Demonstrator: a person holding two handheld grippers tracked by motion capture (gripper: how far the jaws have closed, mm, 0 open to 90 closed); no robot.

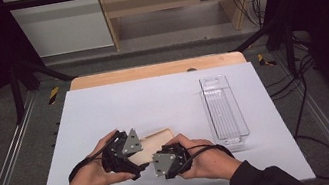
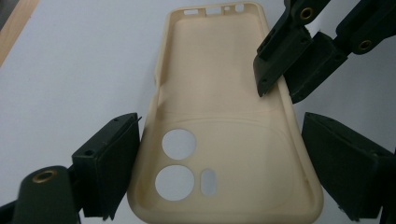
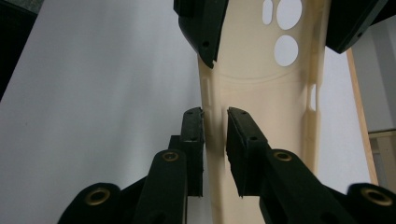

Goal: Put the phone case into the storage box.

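Note:
A cream phone case point(image 1: 159, 138) lies inside-up on the white mat point(image 1: 129, 103), its camera holes point(image 2: 177, 161) toward my left gripper. My left gripper point(image 2: 219, 154) spans the width of the case at the camera end, one jaw against each long side, and looks shut on it. In the right gripper view, my right gripper point(image 3: 215, 126) pinches one long side wall of the case point(image 3: 261, 107) between its pads. In the high view both grippers, left point(image 1: 135, 158) and right point(image 1: 161, 158), meet over the case near the front of the table.
A clear plastic bin point(image 1: 224, 108) lies lengthwise on the right of the mat, empty. The wooden table edge point(image 1: 156, 70) runs along the back. Dark frame bars and cables stand at both sides.

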